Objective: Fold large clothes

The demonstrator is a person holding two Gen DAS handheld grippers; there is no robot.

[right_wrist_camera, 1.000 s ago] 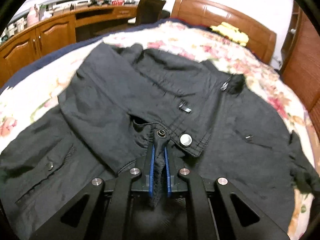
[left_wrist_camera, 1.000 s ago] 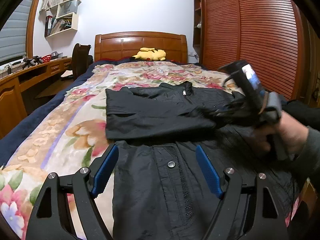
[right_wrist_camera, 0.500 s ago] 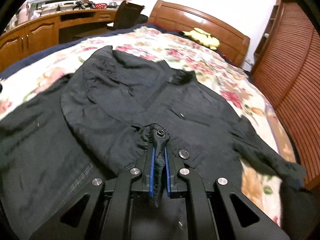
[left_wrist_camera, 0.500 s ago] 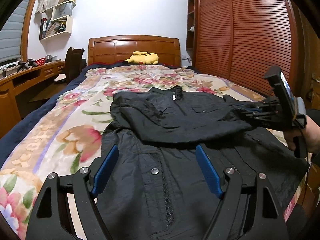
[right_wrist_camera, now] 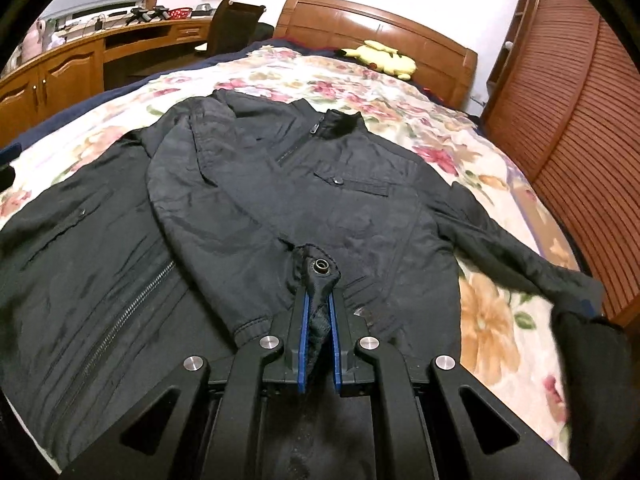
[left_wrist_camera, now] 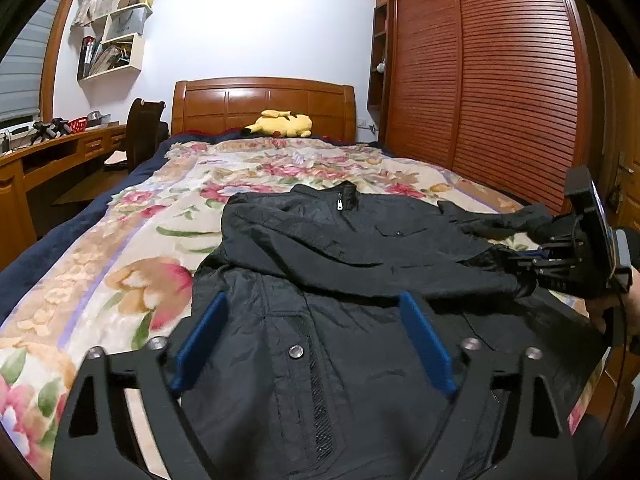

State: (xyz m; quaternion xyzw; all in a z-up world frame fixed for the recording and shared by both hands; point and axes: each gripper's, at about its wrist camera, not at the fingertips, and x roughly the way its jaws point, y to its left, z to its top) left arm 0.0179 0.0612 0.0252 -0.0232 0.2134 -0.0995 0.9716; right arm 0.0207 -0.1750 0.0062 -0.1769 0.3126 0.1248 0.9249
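On the bed: your black jacket lies front-up on the floral quilt, collar toward the headboard at 12 o'clock, hem at 6 o'clock under both grippers.
Key relation: the jacket's long axis runs 12 to 6; one sleeve lies folded across the chest, and its cuff sits in your right gripper, the nearer of the two to the cloth.
Right gripper: nearly closed, its blue pads pinching the cuff's bunched fabric with the snap stud just past the tips.
Left gripper: jaws have just been opening and stand wide, holding nothing; the jacket's front placket and a snap lie below the gap, untouched.
Other sleeve: trails off toward 3 o'clock, unfolded, likely yours to fold next.
Material: thin, crinkly woven shell, limp and creased; ribbed elastic at the cuff, metal snaps, zip at the collar.
Elsewhere: yellow plush toy by the headboard, well apart.
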